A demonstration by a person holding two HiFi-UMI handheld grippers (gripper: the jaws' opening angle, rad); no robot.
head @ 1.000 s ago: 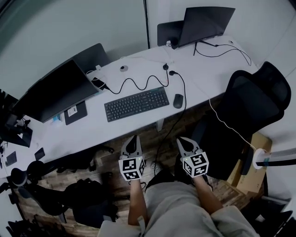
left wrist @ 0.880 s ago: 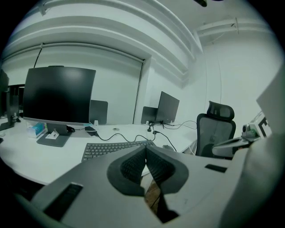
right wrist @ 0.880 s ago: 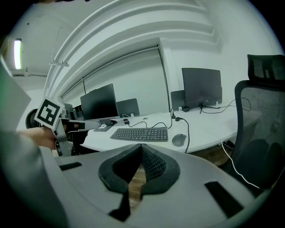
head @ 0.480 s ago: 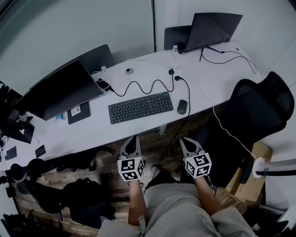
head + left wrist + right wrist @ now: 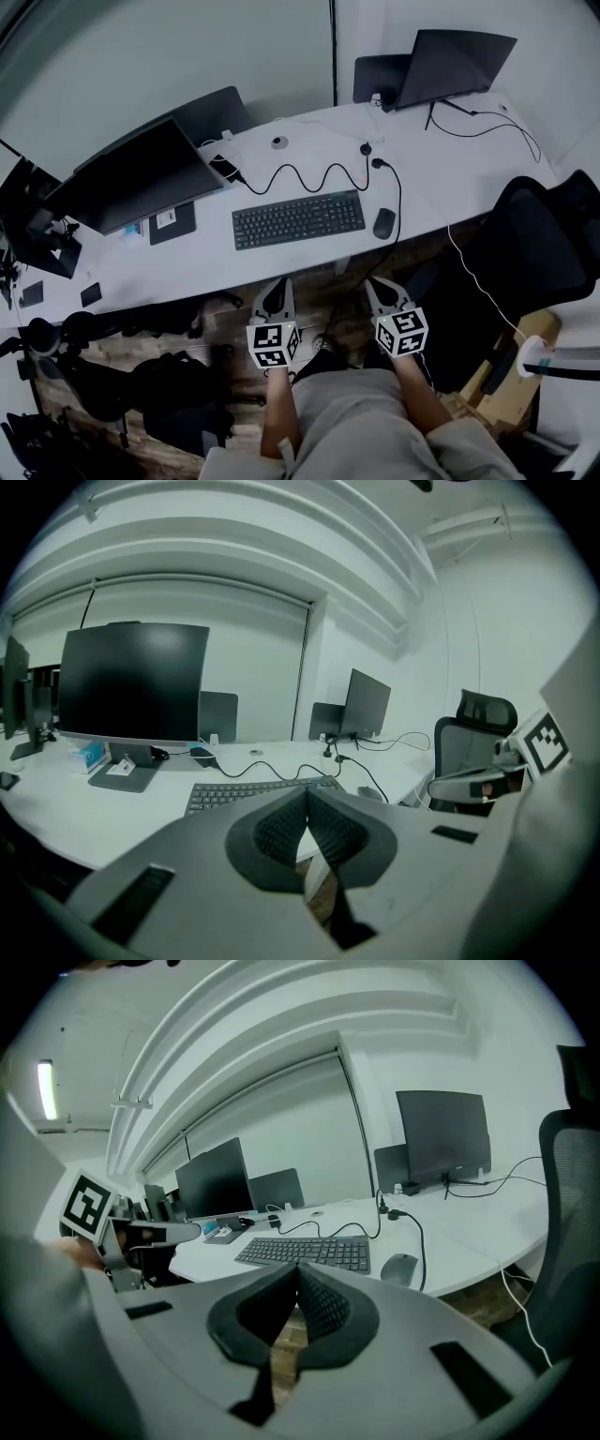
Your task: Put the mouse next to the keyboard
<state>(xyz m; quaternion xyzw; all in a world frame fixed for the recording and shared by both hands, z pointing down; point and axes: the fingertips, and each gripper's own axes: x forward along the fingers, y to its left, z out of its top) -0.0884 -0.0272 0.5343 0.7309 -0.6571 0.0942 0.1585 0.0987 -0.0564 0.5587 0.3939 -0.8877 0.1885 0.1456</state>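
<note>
A dark mouse [image 5: 383, 223] lies on the white desk [image 5: 187, 267] just right of the black keyboard [image 5: 298, 218], a small gap between them. The mouse [image 5: 400, 1268] and keyboard [image 5: 306, 1252] also show in the right gripper view, and the keyboard [image 5: 251, 792] in the left gripper view. My left gripper [image 5: 277, 292] and right gripper [image 5: 379, 288] hang below the desk's near edge, above the person's lap. Both are shut with nothing between the jaws.
A large monitor [image 5: 136, 178] stands at the desk's left, a laptop [image 5: 448, 54] at the far right corner. A black cable [image 5: 309, 176] snakes behind the keyboard. A black office chair [image 5: 539, 248] stands to the right. Bags and a chair base [image 5: 141, 394] sit under the desk.
The head view has shifted, so the desk and its things sit further right and lower in frame. Both grippers stay shut and almost where they were.
</note>
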